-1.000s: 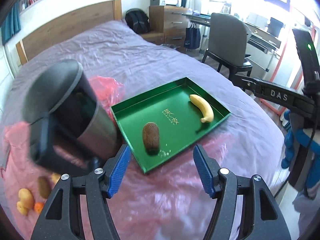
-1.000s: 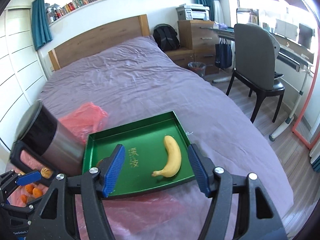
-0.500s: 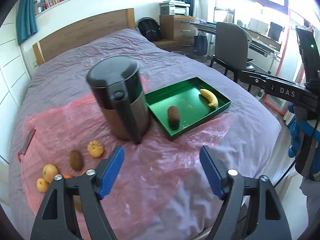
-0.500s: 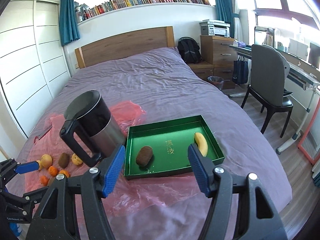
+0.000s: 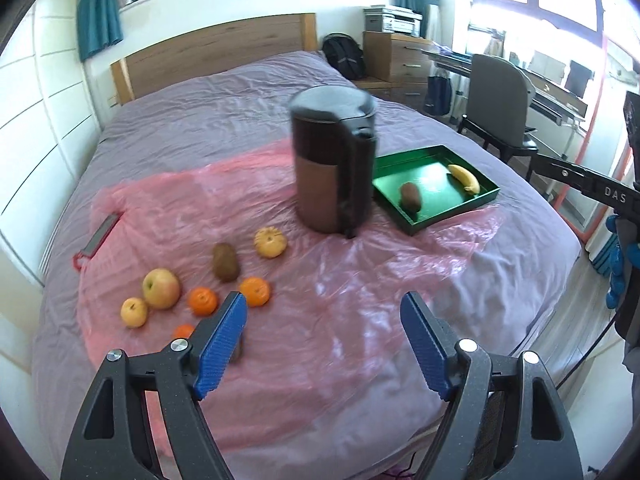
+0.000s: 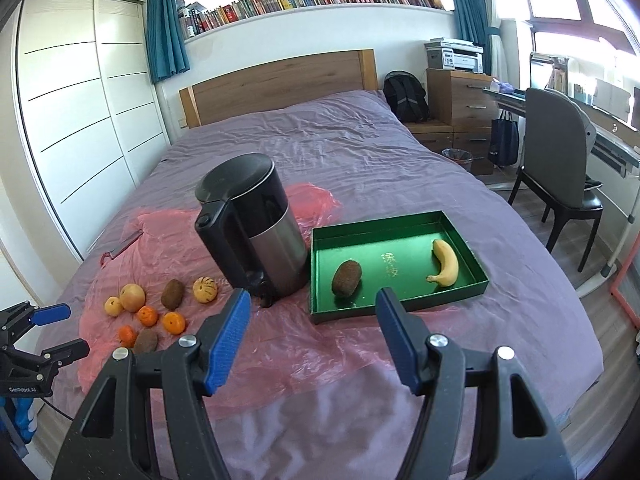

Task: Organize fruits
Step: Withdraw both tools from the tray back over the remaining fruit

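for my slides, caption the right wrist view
Open right hand-held gripper faces a kettle and green tray holding kiwi and banana.

Glossy plastic sheet [image 6: 304, 344] (pink, crinkled) over matt cloth bedspread [image 6: 320, 148].

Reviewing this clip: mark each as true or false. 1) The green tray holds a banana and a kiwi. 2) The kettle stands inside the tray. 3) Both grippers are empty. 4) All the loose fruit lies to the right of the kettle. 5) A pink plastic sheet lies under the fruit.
1) True: the green tray holds a banana and a kiwi.
2) False: the kettle stands on the pink plastic sheet, beside the tray.
3) True: left gripper and right gripper are open, nothing between them.
4) False: the loose fruit lies left of the kettle.
5) True.
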`<state>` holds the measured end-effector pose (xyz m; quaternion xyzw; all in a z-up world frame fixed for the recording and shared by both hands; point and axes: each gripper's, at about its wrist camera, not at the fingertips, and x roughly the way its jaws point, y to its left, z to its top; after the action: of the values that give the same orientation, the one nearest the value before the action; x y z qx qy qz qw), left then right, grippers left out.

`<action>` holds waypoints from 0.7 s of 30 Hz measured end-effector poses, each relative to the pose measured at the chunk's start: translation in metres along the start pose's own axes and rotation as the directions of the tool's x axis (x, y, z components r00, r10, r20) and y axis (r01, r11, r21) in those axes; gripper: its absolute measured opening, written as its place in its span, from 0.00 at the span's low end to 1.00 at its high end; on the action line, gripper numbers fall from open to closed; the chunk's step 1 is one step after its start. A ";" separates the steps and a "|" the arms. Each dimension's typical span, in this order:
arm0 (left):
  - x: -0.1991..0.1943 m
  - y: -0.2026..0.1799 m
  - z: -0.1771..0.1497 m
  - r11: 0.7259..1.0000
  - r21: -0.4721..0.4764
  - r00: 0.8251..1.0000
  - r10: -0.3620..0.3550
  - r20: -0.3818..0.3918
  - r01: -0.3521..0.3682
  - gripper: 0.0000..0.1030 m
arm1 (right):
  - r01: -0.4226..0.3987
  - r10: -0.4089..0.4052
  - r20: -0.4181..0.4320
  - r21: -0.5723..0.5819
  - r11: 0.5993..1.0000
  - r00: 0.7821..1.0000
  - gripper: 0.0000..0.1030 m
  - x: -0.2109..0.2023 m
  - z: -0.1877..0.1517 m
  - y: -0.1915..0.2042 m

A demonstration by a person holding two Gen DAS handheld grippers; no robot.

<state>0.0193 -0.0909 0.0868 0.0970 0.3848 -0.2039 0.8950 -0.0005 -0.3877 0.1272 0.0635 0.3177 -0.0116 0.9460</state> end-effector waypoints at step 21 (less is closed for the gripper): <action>-0.012 0.154 -0.124 0.954 -0.261 0.989 0.133 -0.069 -0.147 0.72 | -0.212 0.187 -0.188 -0.122 0.970 0.964 0.95 0.045 -0.039 0.155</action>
<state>-0.0010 0.0917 0.0132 0.0083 0.4232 -0.0842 0.9021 0.0217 -0.2279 0.0873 0.0289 0.3914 0.1123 0.9129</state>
